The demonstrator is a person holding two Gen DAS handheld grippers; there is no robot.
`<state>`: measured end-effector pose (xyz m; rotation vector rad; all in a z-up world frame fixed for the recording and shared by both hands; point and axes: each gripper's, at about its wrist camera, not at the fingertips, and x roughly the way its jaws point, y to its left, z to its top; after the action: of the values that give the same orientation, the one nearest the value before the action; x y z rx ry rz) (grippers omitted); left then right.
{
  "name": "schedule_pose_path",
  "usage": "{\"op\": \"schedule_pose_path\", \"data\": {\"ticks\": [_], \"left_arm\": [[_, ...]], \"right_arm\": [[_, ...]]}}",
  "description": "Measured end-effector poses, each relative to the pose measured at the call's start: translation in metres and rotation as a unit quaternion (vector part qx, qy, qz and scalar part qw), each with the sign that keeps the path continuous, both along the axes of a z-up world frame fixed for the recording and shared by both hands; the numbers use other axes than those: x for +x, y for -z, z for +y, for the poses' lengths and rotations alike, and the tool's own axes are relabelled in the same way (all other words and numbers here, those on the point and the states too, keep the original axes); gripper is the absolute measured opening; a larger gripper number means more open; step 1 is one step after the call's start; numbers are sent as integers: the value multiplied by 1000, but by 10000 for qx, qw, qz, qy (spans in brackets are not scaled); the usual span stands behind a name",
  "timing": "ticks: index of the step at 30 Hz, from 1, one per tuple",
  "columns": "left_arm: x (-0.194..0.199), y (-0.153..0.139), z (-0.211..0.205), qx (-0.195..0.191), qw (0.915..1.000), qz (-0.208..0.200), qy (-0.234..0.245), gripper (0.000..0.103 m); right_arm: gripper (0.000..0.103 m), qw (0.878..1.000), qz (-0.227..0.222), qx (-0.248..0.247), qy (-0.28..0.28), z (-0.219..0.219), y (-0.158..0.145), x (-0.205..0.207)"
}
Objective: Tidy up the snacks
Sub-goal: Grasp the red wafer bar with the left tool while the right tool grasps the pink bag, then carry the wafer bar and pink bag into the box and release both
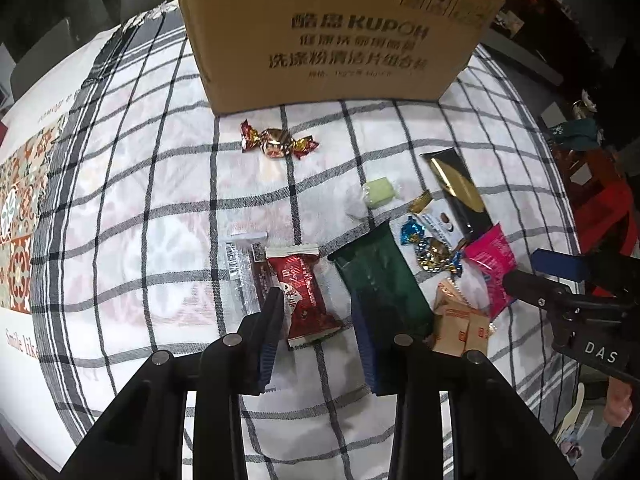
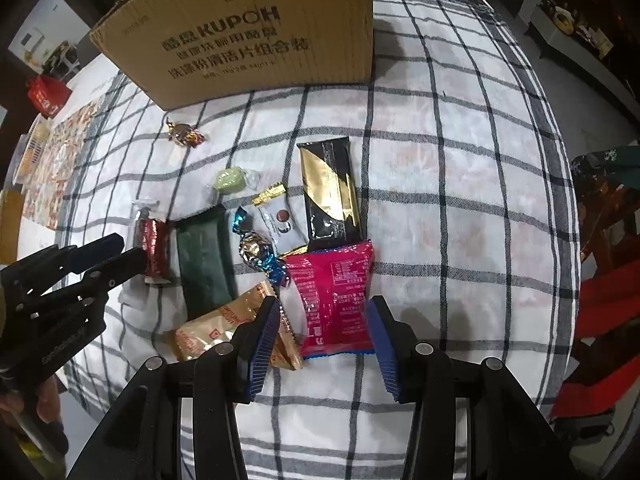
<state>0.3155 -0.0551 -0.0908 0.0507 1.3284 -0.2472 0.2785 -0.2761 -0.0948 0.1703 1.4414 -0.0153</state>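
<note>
Several wrapped snacks lie on a checked tablecloth (image 1: 160, 208) in front of a cardboard box (image 1: 332, 32). My left gripper (image 1: 318, 300) is open, its jaws on either side of a dark red snack packet (image 1: 304, 292), with a dark green packet (image 1: 376, 272) under the right jaw. My right gripper (image 2: 324, 304) is open around a pink packet (image 2: 340, 300), which also shows in the left wrist view (image 1: 490, 264). A tan packet (image 2: 224, 328) lies under its left jaw. A black and gold packet (image 2: 330, 188) lies beyond.
A red-gold twisted candy (image 1: 276, 142) lies near the box (image 2: 248, 32). A pale green sweet (image 2: 230, 180), a blue-foil candy (image 2: 258, 250) and a white sachet (image 2: 280, 224) lie mid-pile. A clear-wrapped bar (image 1: 240, 264) lies left. A red stool (image 2: 608, 296) stands right of the table.
</note>
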Motion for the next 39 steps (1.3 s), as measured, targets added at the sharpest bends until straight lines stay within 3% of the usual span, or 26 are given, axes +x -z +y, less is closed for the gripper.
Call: {"op": "schedule_pose_path", "data": {"ticks": [15, 22, 29, 39], "left_arm": [[15, 31, -8, 185, 9994, 256, -154, 31], [19, 33, -10, 239, 9993, 253, -160, 23], [9, 24, -6, 172, 9997, 169, -82, 23], [-5, -15, -6, -20, 9997, -207, 85, 23]], "right_arm": [[45, 9996, 271, -78, -15, -3, 27, 3], [34, 9997, 215, -117, -80, -4, 26, 4], [33, 9997, 67, -212, -94, 1, 19, 3], [33, 9989, -406, -131, -180, 11, -19, -4]]}}
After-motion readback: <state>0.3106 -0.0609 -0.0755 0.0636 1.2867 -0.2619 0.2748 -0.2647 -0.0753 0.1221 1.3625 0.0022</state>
